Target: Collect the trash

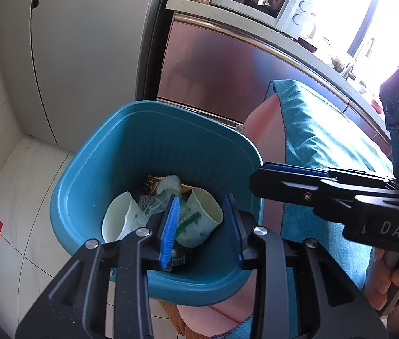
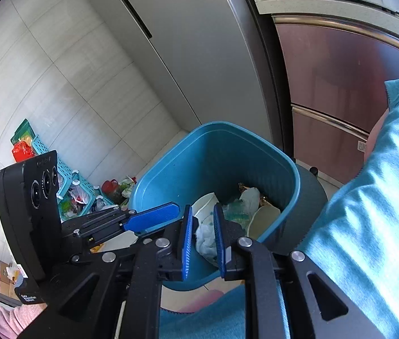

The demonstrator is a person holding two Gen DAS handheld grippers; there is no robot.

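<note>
both grippers hang over the blue bin (image 1: pixel 92 152), which stands on the tiled floor (image 1: pixel 30 175) beside the table's teal cloth (image 1: pixel 321 141). the left gripper (image 1: pixel 203 220) has its jaws parted with nothing between the pads, and the right gripper (image 2: pixel 203 236) has its jaws slightly apart (a narrow gap, no item pressed between them). the trash lies at the bin's bottom: two paper cups (image 1: pixel 202 212), a crumpled white tissue (image 2: pixel 206 237) and wrappers (image 1: pixel 150 204).
</note>
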